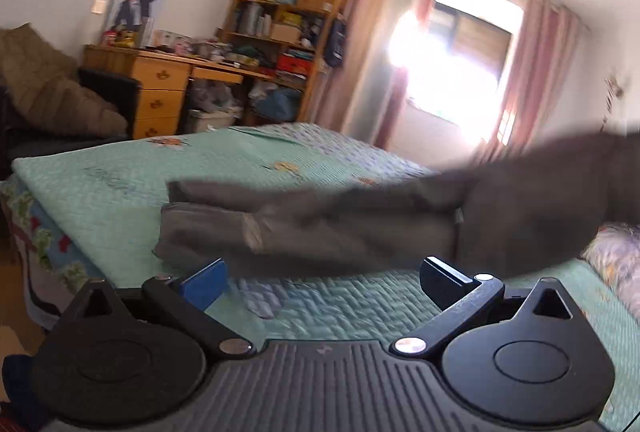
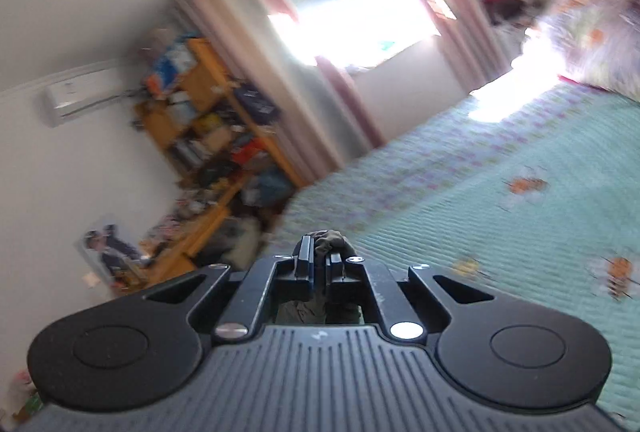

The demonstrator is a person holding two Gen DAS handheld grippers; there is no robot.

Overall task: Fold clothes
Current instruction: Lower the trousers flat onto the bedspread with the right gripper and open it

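We see a bed (image 1: 120,192) under a mint-green quilted cover filling the room's middle, its printed cartoon figures too blurred to make out. Behind it stand pink curtains (image 1: 380,32) around a glaring window (image 1: 460,52), a wooden bookshelf (image 1: 288,12) crammed with boxes, and a wooden tabletop (image 1: 192,64) with drawers below; a poster of a figure in a dark uniform and cap (image 1: 134,4) leans on the wall. An air conditioner (image 2: 76,96) hangs high on the wall in the right wrist view. No lettering on any box or label is legible to us.

A grey garment (image 1: 320,228), motion-blurred, stretches across the bed, its left end lying on the cover and its right end lifted toward the picture's right edge.

Our left claw (image 1: 324,284) stands wide open just short of the garment, touching nothing. Our right claw (image 2: 320,260) is clamped tight on a bunched fold of grey cloth (image 2: 330,240) above the bed.
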